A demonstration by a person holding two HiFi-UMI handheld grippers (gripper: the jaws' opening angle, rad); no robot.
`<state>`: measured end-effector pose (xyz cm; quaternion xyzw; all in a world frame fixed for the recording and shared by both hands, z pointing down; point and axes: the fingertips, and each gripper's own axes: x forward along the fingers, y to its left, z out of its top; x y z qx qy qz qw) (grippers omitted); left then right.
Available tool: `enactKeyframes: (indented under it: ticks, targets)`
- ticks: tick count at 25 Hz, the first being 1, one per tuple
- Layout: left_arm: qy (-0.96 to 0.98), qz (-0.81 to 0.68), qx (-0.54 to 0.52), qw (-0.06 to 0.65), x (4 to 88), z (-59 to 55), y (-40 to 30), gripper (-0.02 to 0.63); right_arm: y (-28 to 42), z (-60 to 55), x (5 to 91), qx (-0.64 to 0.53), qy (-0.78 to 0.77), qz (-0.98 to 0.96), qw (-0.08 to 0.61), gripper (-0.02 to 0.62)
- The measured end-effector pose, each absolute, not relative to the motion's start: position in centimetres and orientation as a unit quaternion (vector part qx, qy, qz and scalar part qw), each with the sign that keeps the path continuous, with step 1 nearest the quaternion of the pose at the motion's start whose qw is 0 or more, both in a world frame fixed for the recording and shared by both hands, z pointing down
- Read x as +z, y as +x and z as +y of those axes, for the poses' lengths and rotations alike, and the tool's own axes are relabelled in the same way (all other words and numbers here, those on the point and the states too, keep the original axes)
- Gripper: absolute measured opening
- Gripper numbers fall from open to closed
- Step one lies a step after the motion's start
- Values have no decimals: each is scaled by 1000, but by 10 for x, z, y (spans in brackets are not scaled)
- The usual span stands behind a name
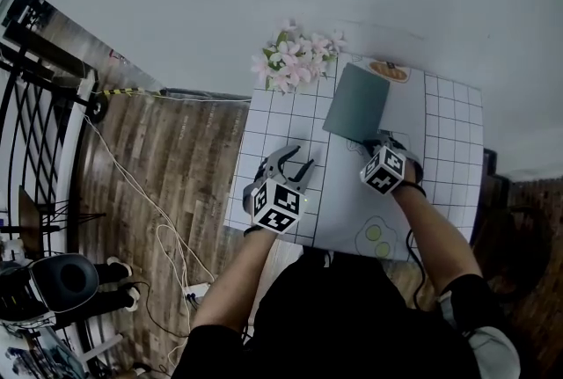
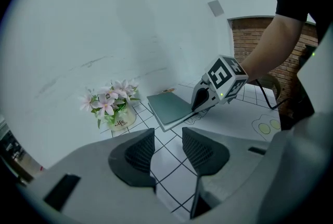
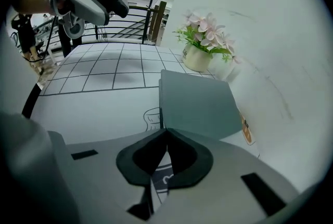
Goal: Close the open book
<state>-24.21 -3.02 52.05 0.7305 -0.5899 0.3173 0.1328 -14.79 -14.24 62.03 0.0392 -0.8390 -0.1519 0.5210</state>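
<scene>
In the head view, the book [image 1: 356, 100] lies on the desk [image 1: 273, 118] just beside the flower pot [image 1: 295, 61], on the side toward my right hand. It rests on a pale printed mat [image 1: 352, 210]. Its dark cover faces up and looks down on the pages, or very nearly so. My right claw [image 1: 376, 141] sits at the corner of the book farthest from the flower pot. My left claw [image 1: 299, 159] hangs over bare desk, further from the pot than the book and apart from both.

In the left gripper view, the left claw is released. Its pads stand apart with only the grid cloth showing between them. From here the cover shows over a pale band of pages, with the right claw's tip against the edge away from the flower pot.

In the right gripper view, the right claw is clenched, and its tips meet right at the book's near edge. I see nothing thick caught between them. The cover stretches away toward the flower pot.

I judge the closing to be almost done, so what remains is settling the cover flat. To do that well, I'd press straight down with the clenched tips on the free edge. Pushing sideways might skate the book across the smooth mat into the flower pot. If it starts to slide, I'd bring the left claw in on the pot side of the book to brace it.
</scene>
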Motion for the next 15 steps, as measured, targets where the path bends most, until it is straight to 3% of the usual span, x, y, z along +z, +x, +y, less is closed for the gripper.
enactKeyframes:
  ticks: [15]
  targets:
    - [780,-562,250,112,474,-4,-214,170,-85,-57,582,-103,107,-844,515,5]
